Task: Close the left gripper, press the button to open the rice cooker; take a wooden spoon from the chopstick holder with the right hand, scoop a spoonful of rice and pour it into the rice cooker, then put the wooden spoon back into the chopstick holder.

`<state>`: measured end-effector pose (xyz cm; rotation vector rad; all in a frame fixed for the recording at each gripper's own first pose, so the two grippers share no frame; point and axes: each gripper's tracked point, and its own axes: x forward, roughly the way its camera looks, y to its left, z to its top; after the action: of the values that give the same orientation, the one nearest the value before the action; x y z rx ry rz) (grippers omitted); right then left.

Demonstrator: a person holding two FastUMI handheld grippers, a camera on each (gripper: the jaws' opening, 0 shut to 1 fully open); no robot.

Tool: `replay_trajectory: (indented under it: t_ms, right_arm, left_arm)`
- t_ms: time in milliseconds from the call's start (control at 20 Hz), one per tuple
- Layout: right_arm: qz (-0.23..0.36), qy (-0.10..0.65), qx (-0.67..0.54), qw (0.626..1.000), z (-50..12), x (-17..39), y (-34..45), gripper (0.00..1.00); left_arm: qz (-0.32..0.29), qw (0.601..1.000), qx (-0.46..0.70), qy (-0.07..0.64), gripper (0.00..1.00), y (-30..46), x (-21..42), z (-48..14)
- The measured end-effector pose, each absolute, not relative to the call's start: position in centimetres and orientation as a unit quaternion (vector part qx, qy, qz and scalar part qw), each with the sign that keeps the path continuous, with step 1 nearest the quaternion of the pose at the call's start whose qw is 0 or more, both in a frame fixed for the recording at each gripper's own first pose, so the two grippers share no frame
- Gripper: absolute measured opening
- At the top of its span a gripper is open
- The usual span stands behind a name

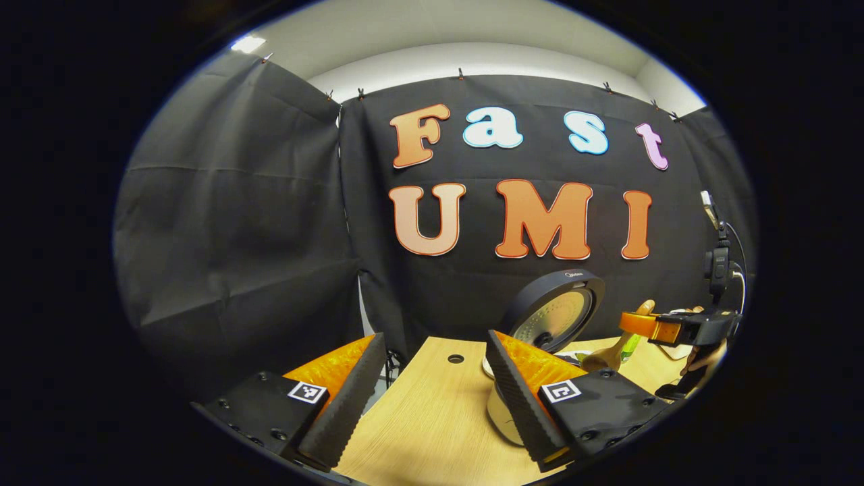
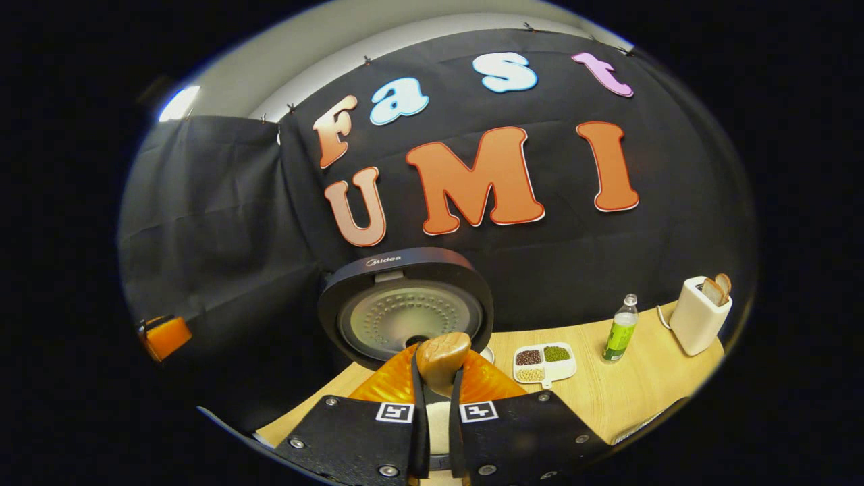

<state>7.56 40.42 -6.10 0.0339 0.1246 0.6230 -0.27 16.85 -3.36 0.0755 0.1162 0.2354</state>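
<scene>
The left gripper (image 1: 432, 398) hangs wide open over the table (image 1: 432, 418), holding nothing. The rice cooker (image 2: 405, 314) stands with its lid up. The right gripper (image 2: 437, 412) is clamped narrow on the wooden spoon (image 2: 442, 358), just before the cooker.

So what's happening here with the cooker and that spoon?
A person is working two hand-held tools at a table. The right tool is shut on a wooden spoon, holding it in front of the rice cooker, whose lid stands open. The left tool is open and holds nothing.
</scene>
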Motion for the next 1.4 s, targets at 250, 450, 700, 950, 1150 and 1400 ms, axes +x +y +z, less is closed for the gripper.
replay_trajectory:
  t_ms: [250,450,700,950,1150,1400]
  right_arm:
    - [0.316,0.063,0.002,0.947,-6.3,7.0,40.6,0.1]
    - [0.314,0.067,0.054,0.945,-4.2,7.0,38.9,0.11]
    - [0.304,0.062,0.126,0.942,-0.6,7.2,34.6,0.11]
    - [0.268,0.046,0.145,0.951,1.0,7.6,27.5,0.1]
    - [0.226,0.044,0.152,0.961,0.5,7.9,20.8,0.11]
    - [0.174,0.058,0.147,0.972,-2.2,8.2,13.4,0.11]
  left_arm:
    - [0.114,0.991,0.031,0.057,0.98,16.4,-0.7,-3.0]
    - [0.113,0.992,0.035,0.052,1.0,15.8,-0.8,-2.6]
    - [0.11,0.992,0.03,0.047,1.0,14.4,-0.9,-2.0]
    - [0.108,0.993,0.029,0.039,1.0,12.6,-0.6,-1.4]
    - [0.102,0.994,0.02,0.032,1.0,10.3,-0.5,-1.0]
    - [0.092,0.995,0.021,0.03,1.0,6.7,-0.8,-0.7]
